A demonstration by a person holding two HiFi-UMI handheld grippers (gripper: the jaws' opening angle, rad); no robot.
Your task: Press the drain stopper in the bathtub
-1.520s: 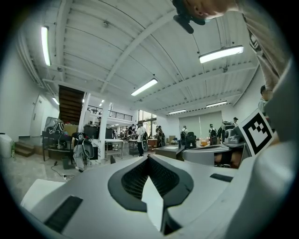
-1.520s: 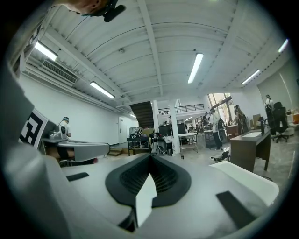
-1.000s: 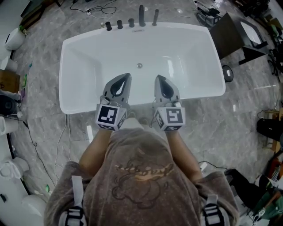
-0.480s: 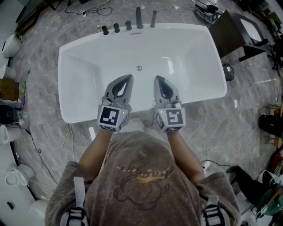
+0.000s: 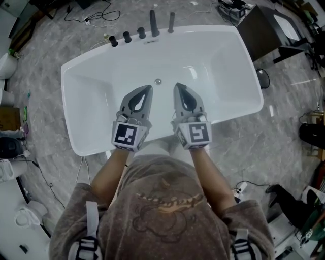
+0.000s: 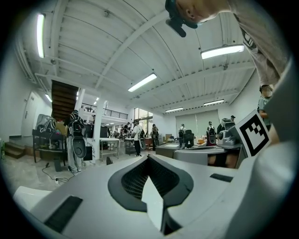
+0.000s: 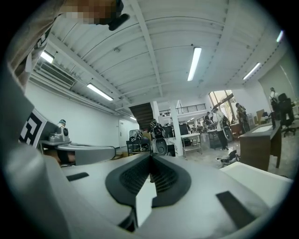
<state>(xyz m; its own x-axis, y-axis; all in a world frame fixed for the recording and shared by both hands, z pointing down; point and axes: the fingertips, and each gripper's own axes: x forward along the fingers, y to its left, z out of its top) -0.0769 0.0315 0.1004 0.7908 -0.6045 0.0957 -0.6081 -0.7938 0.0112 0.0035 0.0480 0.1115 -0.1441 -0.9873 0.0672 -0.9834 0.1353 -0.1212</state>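
Observation:
A white bathtub [image 5: 91,86] lies below me in the head view. Its small round metal drain stopper [image 5: 158,81] sits on the tub floor near the far side. My left gripper [image 5: 148,87] and right gripper [image 5: 177,85] hang side by side over the tub's near half, tips pointing toward the stopper and apart from it. Both have their jaws closed with nothing between them. In the left gripper view the left gripper [image 6: 148,156] faces a workshop hall, and the right gripper [image 7: 150,156] in its own view does too. Neither gripper view shows the tub floor or the stopper.
Black tap handles [image 5: 126,36] and a spout [image 5: 153,22] stand on the tub's far rim. A dark cabinet [image 5: 264,31] stands at the upper right. Cables [image 5: 99,12] lie on the grey marble floor [image 5: 284,122]. People stand far off in the hall [image 6: 74,140].
Both grippers have crept a little forward over the tub, still shut and side by side. The head view has swung, so the tub sits lower and more tilted.

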